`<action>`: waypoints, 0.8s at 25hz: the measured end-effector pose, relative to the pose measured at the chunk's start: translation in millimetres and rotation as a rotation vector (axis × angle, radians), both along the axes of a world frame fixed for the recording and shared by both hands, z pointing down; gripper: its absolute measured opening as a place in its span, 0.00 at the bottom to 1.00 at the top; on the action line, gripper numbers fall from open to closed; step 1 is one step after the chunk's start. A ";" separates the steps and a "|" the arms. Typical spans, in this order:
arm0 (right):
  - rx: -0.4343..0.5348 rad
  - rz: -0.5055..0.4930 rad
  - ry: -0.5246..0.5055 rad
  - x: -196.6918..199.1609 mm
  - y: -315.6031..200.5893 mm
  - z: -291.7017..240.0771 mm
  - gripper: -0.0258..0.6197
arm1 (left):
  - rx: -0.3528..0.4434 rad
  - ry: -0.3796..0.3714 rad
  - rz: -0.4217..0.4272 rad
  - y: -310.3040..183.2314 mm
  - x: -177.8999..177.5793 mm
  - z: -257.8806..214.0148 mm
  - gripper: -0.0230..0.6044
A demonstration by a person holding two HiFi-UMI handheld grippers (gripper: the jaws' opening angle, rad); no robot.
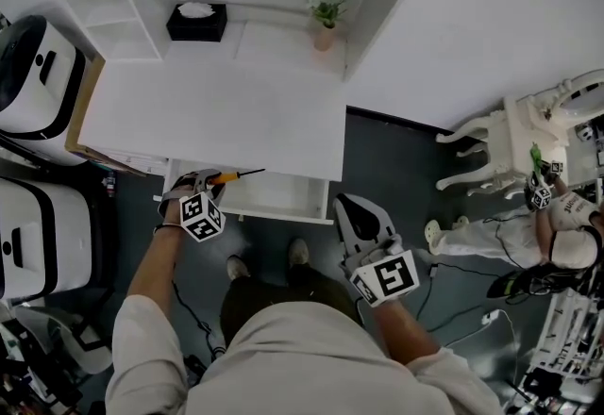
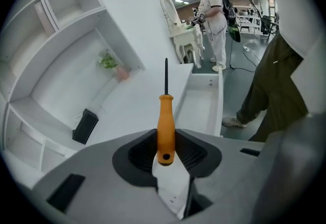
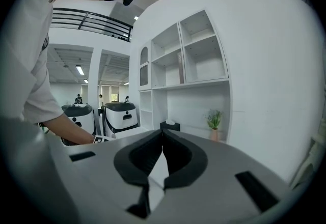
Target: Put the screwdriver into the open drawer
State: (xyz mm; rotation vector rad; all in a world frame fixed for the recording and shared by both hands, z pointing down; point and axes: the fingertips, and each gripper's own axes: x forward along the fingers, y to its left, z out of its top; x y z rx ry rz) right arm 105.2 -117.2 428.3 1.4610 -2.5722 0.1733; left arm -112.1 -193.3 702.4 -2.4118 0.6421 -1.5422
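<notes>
The screwdriver has an orange handle and a thin dark shaft. My left gripper is shut on its handle, with the shaft pointing away over the open white drawer. In the head view the left gripper holds the screwdriver over the left end of the open drawer, which sticks out from under the white desk. My right gripper hangs beside the drawer's right end, above the dark floor. Its jaws meet at the tips with nothing between them in the right gripper view.
On the desk stand a black tissue box and a small potted plant, with white shelves behind. White robot machines stand at the left. At the right are a white ornate table and another person.
</notes>
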 end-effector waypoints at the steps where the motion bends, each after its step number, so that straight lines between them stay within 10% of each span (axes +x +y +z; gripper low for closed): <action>1: -0.004 0.004 0.002 0.8 -0.8 1.8 0.05 | -0.010 -0.018 0.016 0.2 0.7 8.2 0.21; 20: -0.058 0.067 0.039 9.5 -13.3 28.8 0.05 | -0.143 -0.264 0.249 1.1 -4.0 128.2 0.21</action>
